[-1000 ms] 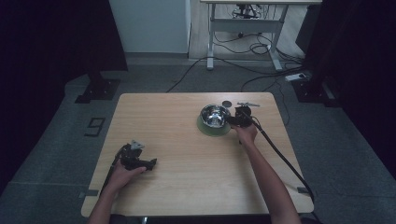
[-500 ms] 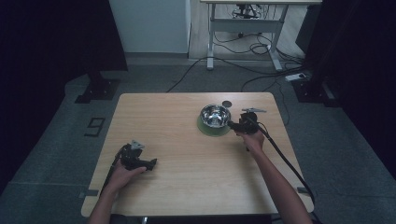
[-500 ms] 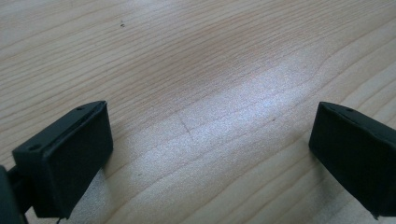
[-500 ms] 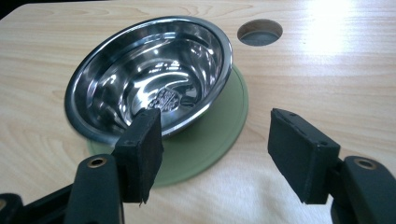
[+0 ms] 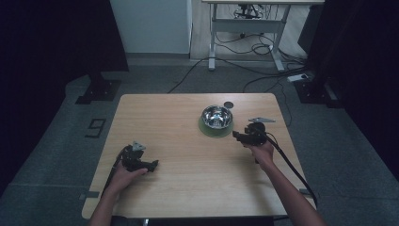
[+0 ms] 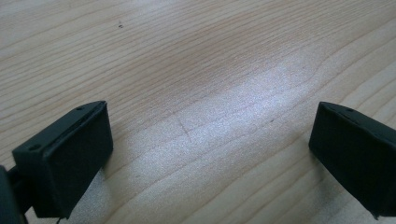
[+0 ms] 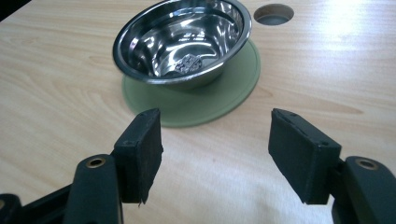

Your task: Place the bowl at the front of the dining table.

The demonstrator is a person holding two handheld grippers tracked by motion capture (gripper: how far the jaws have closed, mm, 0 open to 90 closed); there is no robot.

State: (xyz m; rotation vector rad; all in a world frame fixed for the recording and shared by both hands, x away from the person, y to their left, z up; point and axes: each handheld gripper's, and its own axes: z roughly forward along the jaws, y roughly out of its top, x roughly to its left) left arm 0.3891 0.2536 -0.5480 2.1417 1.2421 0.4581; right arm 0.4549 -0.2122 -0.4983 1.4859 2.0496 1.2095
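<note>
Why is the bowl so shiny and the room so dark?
In the right gripper view, the steel bowl mirrors the light in bright streaks; in the left gripper view, a pale sheen lies across the table; in the high view, the floor around the table is dim.

So the high view sits up above the person's edge of the wooden table [image 5: 188, 141], looking forward and down, far enough back to catch the whole top plus floor beyond. The left gripper view rides super low and close, staring between its own jaws at bare wood grain. The right gripper view looks along its jaws from near the tabletop at the steel bowl [image 7: 184, 39] on the green mat [image 7: 219, 100], the same bowl [image 5: 217, 116] and mat [image 5: 207, 129] the high view sees.
</note>
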